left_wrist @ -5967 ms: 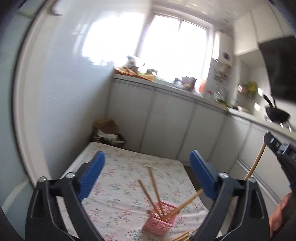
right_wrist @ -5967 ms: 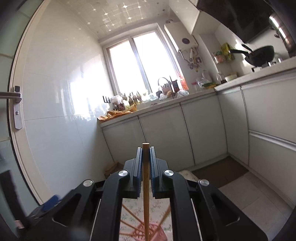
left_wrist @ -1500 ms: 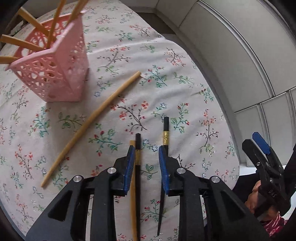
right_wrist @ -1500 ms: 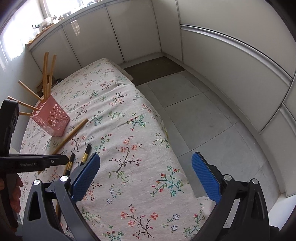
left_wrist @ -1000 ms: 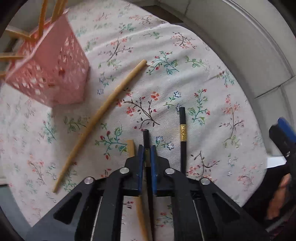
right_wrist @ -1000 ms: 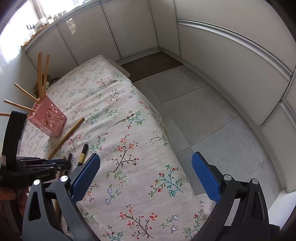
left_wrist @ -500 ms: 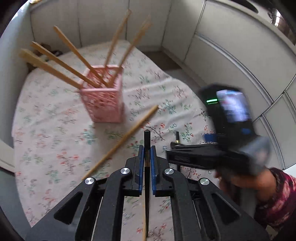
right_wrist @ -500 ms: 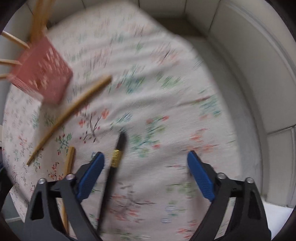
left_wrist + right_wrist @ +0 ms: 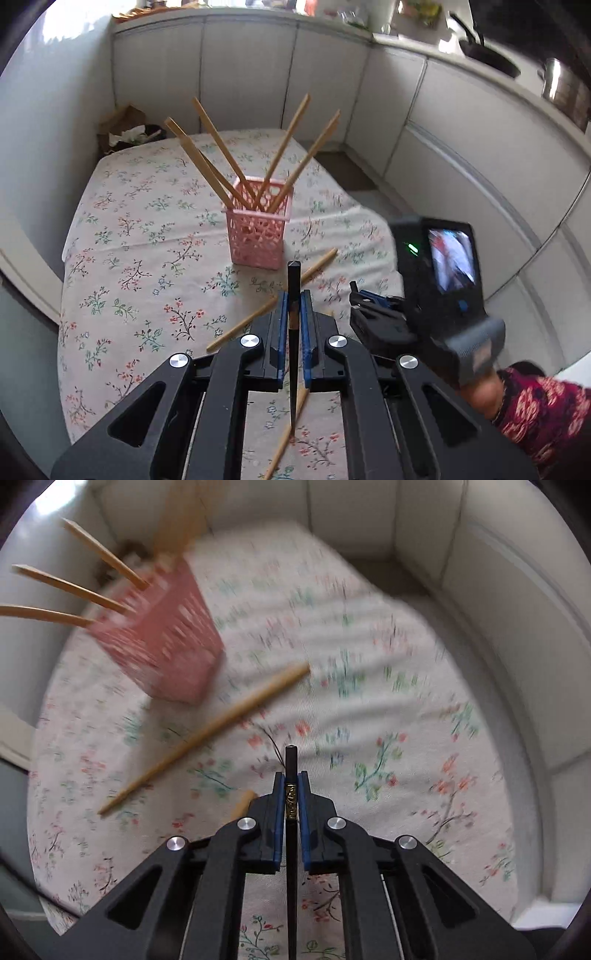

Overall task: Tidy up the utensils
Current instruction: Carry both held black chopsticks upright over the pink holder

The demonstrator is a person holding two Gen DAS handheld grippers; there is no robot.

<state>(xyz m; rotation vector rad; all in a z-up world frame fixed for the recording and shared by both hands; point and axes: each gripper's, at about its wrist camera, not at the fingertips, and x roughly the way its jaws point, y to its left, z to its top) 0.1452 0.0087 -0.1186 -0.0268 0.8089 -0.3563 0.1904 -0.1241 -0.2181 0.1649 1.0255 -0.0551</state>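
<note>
Left wrist: tongs (image 9: 291,314) pinch slim black chopstick (image 9: 293,280) — lacquered.

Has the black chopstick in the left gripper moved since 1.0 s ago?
Yes. The black chopstick, flat on the floral cloth then, is now lifted, pointing toward the pink basket.

The left wrist view is looking from higher up, across the bench (image 9: 122,236) toward the far cabinets. The right wrist view is looking down closer. Both are sharing the pink basket (image 9: 258,236) (image 9: 162,653).
</note>
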